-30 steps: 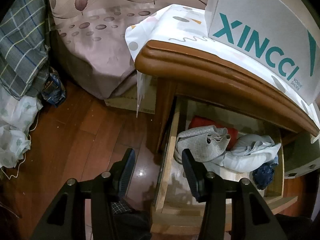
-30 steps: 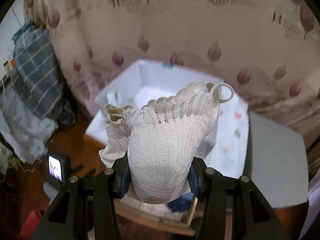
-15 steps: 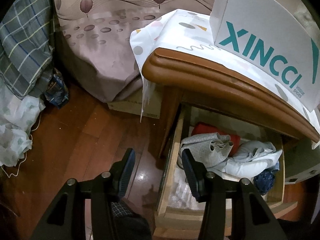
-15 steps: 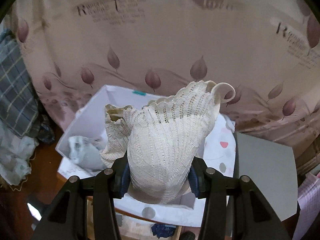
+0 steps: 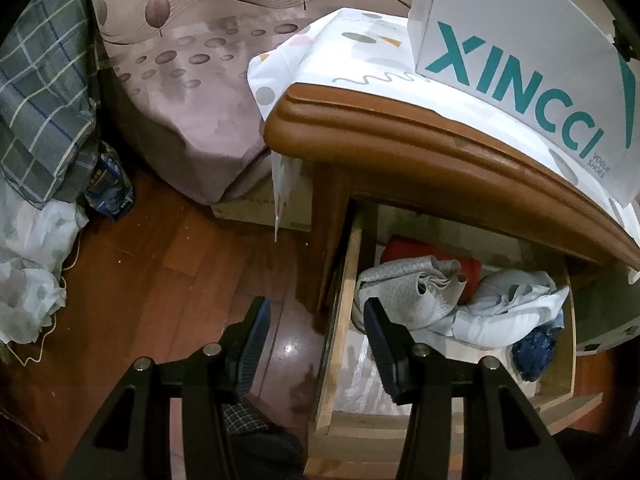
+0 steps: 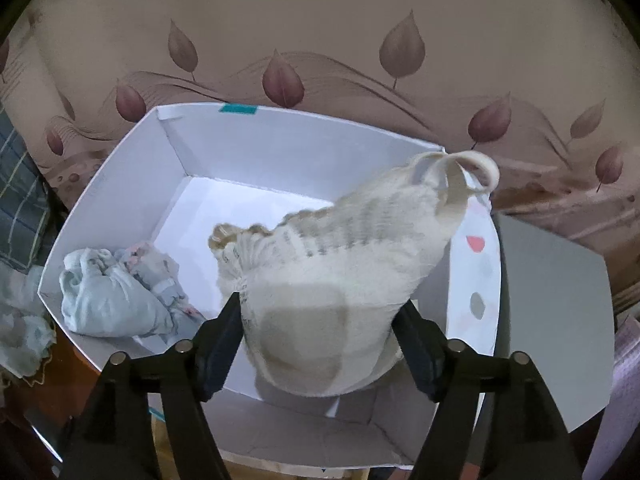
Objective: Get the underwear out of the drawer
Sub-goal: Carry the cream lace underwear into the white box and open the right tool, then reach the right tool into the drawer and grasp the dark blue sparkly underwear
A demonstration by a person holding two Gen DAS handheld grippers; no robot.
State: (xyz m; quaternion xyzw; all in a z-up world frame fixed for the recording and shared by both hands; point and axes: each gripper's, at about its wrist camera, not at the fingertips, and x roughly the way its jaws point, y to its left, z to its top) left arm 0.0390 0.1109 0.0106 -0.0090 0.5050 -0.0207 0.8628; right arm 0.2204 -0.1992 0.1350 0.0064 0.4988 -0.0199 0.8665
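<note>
In the right wrist view, cream knitted underwear [image 6: 340,264] hangs blurred between the jaws of my right gripper [image 6: 320,304], just above the open white shoe box [image 6: 280,140]. The jaws are opening and the pads stand apart from the cloth. A light blue garment [image 6: 108,300] lies in the box's left corner. In the left wrist view, my left gripper [image 5: 316,312] is open and holds nothing, above the left wall of the open wooden drawer [image 5: 340,320]. Inside the drawer lie grey underwear [image 5: 408,284], a red piece [image 5: 408,248], a pale blue-white piece [image 5: 512,304] and a dark blue piece [image 5: 536,352].
The box marked XINCCI [image 5: 520,48] stands on a patterned cloth on the brown nightstand top [image 5: 440,152], which overhangs the drawer. A bed with a leaf-print sheet [image 5: 192,80] is behind. Plaid cloth [image 5: 40,100] and white fabric lie on the wooden floor [image 5: 160,280] to the left.
My right gripper has come down over the white box and its jaws have widened. The cream underwear, firmly pinched before, now sags and blurs between them. The left gripper has stayed put.
</note>
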